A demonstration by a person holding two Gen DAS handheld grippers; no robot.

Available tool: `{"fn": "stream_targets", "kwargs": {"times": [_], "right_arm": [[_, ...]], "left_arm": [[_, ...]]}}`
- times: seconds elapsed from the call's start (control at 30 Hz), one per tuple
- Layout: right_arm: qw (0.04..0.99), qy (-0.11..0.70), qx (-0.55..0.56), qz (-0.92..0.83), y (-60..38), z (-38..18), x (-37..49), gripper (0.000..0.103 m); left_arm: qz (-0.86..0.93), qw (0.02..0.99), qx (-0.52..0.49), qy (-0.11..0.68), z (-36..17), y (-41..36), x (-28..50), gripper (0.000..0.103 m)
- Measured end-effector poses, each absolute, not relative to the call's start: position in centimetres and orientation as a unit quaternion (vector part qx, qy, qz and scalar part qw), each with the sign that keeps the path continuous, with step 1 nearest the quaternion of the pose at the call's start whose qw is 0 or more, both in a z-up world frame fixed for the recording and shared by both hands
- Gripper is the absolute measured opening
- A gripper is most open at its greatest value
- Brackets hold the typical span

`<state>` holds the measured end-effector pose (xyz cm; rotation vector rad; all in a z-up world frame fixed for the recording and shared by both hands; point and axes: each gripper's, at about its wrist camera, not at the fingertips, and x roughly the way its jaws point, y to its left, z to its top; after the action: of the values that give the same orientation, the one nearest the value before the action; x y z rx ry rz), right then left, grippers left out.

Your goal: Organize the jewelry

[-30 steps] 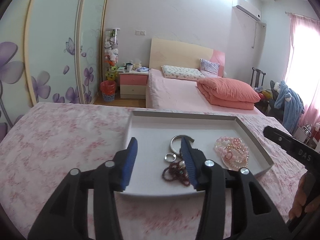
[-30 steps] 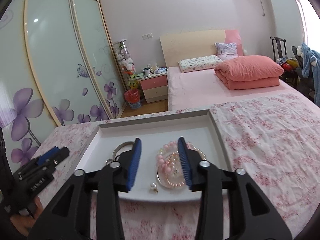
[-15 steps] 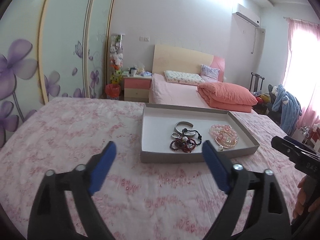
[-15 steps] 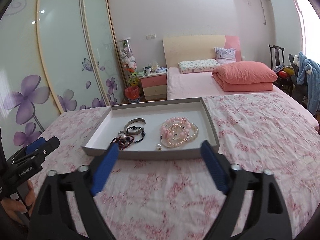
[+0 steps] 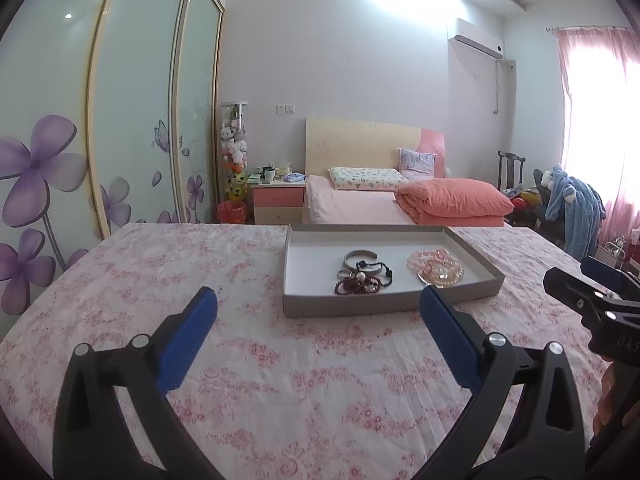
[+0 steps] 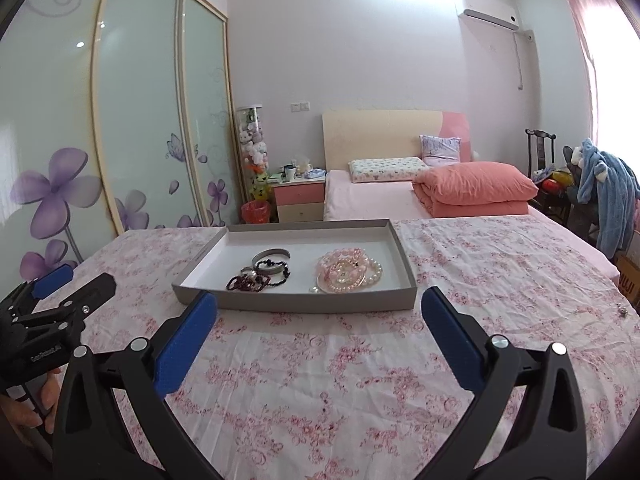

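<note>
Held wide apart and empty, both pairs of blue-padded jaws, above the pink floral bedspread [image 5: 168, 280], well short of the jewelry. Lay ahead of both tools, the shallow grey cardboard tray with white floor [image 5: 384, 310], long axis running left to right across both views. Sat slightly right of centre for the left gripper [image 5: 318, 312], slightly left of centre for the right gripper [image 6: 318, 314], so neither clearly the nearer. Gathered in two heaps on the tray floor: on the left, a tangle of dark red and black bead bracelets [image 5: 362, 284] with a silver open bangle [image 5: 360, 256] just behind and a small silver ring [image 5: 344, 273] touching the tangle; on the right, a pile of pink and pearl bead bracelets [image 5: 436, 268], apart from the dark heap. Seen more plainly from the right wrist: dark tangle [image 6: 256, 278] toward the tray's left half, pink pile [image 6: 348, 272] toward its right, a single pearl-like bit [image 6: 314, 290] just beside the pile's near edge. Judged on that layout: dark heap falling to the left tool, pink pile to the right, each needing a forward reach over the tray's near wall and a downward dip. No telling, from so far off, which strands were knotted together.
</note>
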<state>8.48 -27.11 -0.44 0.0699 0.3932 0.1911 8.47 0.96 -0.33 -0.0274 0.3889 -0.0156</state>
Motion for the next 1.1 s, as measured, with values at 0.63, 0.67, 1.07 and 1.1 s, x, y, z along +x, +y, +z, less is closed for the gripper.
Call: {"fn": "stream_targets", "kwargs": {"times": [0.63,0.67,1.07,1.1], "right_arm": [[0.98,0.166,0.047,0.097,-27.5,-0.7,6.4,0.101],[0.98,0.165,0.048,0.096,-27.6,-0.7,6.4,0.101],[0.98,0.167,0.05,0.096,-27.7,-0.8,6.4,0.101],[0.98,0.167,0.05,0.096,-27.7,-0.9,6.4,0.101]], "left_arm": [[-0.012,0.985,-0.026,0.17,-0.4,1.6,6.6,0.099],[-0.012,0.985,-0.026,0.17,-0.5,1.6,6.5,0.099],[-0.013,0.985,-0.025,0.173,-0.4,1.4,6.4,0.099],[-0.013,0.985,-0.025,0.173,-0.4,1.4,6.4,0.099]]}}
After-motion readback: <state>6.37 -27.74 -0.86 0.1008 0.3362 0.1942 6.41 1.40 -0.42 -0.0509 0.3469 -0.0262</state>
